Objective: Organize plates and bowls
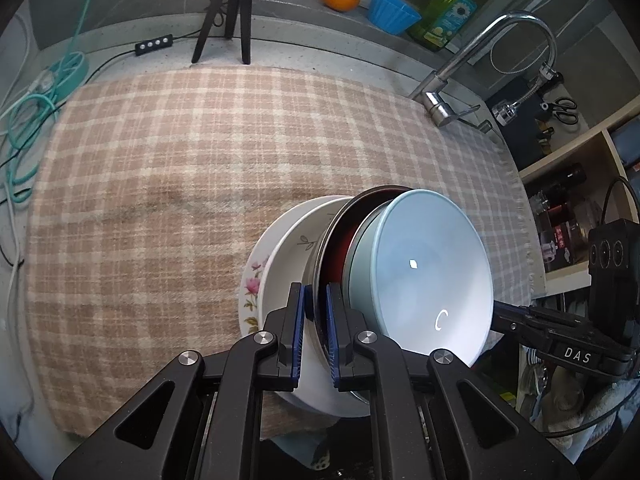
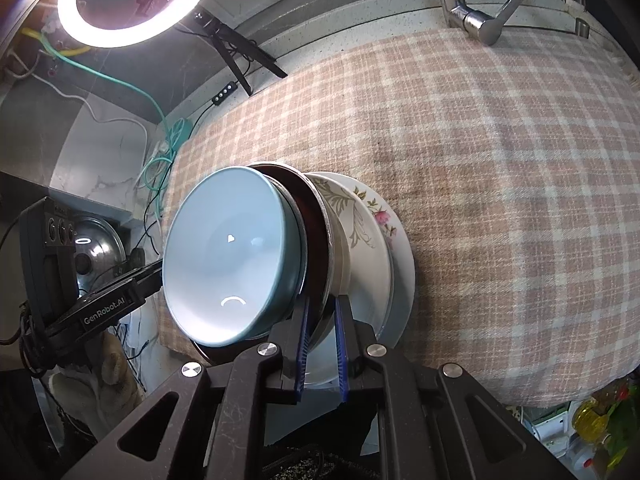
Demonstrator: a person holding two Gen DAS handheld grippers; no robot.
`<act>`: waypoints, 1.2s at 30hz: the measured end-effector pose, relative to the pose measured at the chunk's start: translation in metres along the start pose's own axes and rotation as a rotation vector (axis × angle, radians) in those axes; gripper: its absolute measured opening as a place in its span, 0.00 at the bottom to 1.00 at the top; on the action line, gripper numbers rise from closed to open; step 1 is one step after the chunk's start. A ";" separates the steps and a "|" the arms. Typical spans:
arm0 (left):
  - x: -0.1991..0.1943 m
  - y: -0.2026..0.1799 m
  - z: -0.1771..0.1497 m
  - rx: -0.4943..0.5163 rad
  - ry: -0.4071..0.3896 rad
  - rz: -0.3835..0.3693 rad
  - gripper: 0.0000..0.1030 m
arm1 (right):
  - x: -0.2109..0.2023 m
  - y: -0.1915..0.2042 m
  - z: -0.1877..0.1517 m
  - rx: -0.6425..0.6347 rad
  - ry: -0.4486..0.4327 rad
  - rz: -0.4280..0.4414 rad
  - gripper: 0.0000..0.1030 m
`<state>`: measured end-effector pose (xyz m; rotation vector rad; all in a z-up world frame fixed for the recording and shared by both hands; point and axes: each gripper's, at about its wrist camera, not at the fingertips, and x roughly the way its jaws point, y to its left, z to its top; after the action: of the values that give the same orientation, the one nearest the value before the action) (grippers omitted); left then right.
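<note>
Left gripper [image 1: 316,334]: closed down on rim of red-lined metal bowl [image 1: 336,248], at 6 o'clock of nested stack. Stack, left to right: floral plate [image 1: 252,280], white bowl [image 1: 288,256], metal bowl, blue bowl [image 1: 432,272], over checked cloth [image 1: 180,184]. Right gripper [image 2: 322,350]: clamped likewise on metal bowl rim.

opposed wrist views, shared dish stack [image 1: 372,280]

we hold our left gripper [image 1: 316,320] low and level, its blue pads [image 1: 299,332] closed down on a thin rim. our right gripper [image 2: 322,344] mirrors it from the opposite side, blue pads [image 2: 302,344] likewise pinched tight on that rim.
</note>
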<state>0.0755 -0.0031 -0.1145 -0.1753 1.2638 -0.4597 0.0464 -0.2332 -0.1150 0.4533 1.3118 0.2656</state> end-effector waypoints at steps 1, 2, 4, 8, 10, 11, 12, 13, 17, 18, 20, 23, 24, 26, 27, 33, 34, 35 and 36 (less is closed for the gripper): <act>0.000 0.000 0.000 0.000 -0.002 -0.004 0.08 | 0.000 0.000 0.000 -0.001 -0.001 -0.001 0.11; 0.000 0.000 0.000 -0.001 -0.002 -0.004 0.08 | 0.000 0.000 0.000 -0.002 -0.001 -0.002 0.11; 0.000 0.001 0.000 0.000 -0.002 -0.004 0.08 | 0.002 0.001 0.000 -0.003 0.001 -0.003 0.11; 0.001 0.001 0.000 0.002 -0.003 -0.004 0.08 | 0.005 0.000 -0.001 -0.001 0.010 -0.004 0.11; 0.001 0.001 0.000 0.005 -0.005 -0.001 0.08 | 0.006 -0.001 -0.002 -0.002 0.012 -0.003 0.11; 0.001 0.000 -0.001 0.006 -0.006 0.001 0.08 | 0.006 -0.001 -0.003 -0.002 0.011 -0.003 0.11; 0.001 0.001 0.000 0.008 -0.008 0.004 0.08 | 0.006 -0.001 -0.003 -0.001 0.010 -0.002 0.11; 0.001 0.001 0.000 0.006 -0.008 0.004 0.08 | 0.006 -0.001 -0.003 -0.001 0.009 -0.002 0.11; 0.001 0.000 -0.001 0.010 -0.009 0.005 0.08 | 0.006 0.000 -0.003 -0.004 0.010 -0.003 0.11; 0.001 0.000 -0.001 0.012 -0.010 0.006 0.08 | 0.006 0.000 -0.003 -0.005 0.011 -0.002 0.11; 0.001 0.000 0.000 0.011 -0.011 0.006 0.08 | 0.006 0.000 -0.002 0.000 0.010 0.003 0.11; 0.001 0.000 0.000 0.012 -0.011 0.007 0.08 | 0.005 -0.002 -0.003 0.001 0.007 0.007 0.11; 0.001 -0.001 -0.001 0.014 -0.012 0.008 0.08 | 0.004 -0.002 -0.003 0.000 0.007 0.008 0.11; 0.001 -0.001 -0.001 0.020 -0.013 0.011 0.08 | 0.004 -0.003 -0.004 -0.002 0.004 0.010 0.11; 0.001 -0.001 -0.001 0.022 -0.013 0.012 0.08 | 0.004 -0.003 -0.004 -0.003 0.004 0.011 0.11; 0.001 0.002 -0.004 0.010 -0.004 0.009 0.10 | 0.002 -0.003 -0.007 -0.014 -0.002 0.015 0.12; 0.001 0.002 -0.005 0.011 -0.006 0.010 0.10 | 0.001 -0.003 -0.007 -0.019 -0.006 0.012 0.12; 0.000 0.001 -0.005 0.014 -0.009 0.014 0.10 | 0.000 -0.002 -0.007 -0.028 -0.012 0.005 0.12; -0.001 0.001 -0.006 0.016 -0.012 0.018 0.10 | -0.001 0.000 -0.008 -0.036 -0.018 -0.002 0.12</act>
<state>0.0701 -0.0014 -0.1161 -0.1527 1.2489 -0.4532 0.0385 -0.2324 -0.1160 0.4228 1.2880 0.2828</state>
